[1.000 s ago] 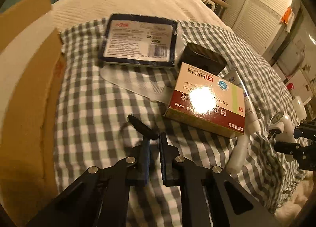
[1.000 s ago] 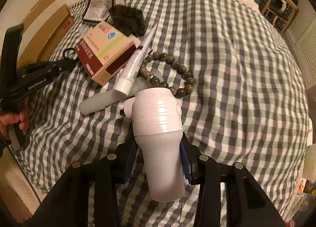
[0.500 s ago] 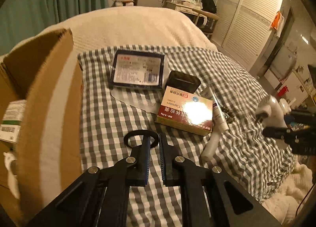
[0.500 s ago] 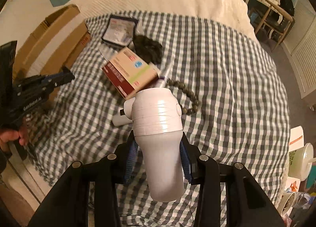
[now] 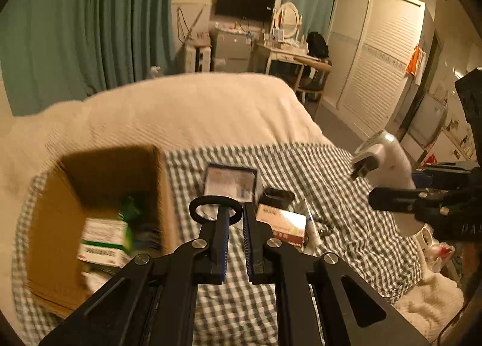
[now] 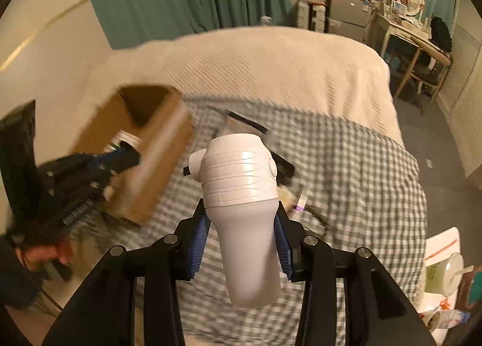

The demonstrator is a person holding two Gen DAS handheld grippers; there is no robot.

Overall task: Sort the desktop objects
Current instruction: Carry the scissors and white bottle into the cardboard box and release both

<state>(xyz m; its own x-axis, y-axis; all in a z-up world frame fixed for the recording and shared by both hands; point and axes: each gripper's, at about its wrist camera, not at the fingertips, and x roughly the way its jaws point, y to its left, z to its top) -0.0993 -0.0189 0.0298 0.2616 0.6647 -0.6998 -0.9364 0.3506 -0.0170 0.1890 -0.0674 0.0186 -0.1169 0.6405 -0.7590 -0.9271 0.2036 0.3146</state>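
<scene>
A white plastic handheld device point(image 6: 241, 189) is clamped between the blue pads of the right gripper point(image 6: 241, 243), high above the grey-and-white checked cloth point(image 6: 361, 165). A thin black elastic loop point(image 5: 215, 210) is pinched in the nearly closed jaws of the left gripper point(image 5: 235, 225), beside the open brown cardboard box point(image 5: 162, 183), in which green-and-white cartons point(image 5: 105, 240) are seen.

Left tongs point(image 5: 234, 219): matte black linkage arms, silver round screws at the pivots, blue ribbed pads on the inner finger faces. Right tongs point(image 6: 241, 225): same black build, silver screws, blue ribbed pads. Lower left of right wrist view: white lettering on the black body, blurred.
</scene>
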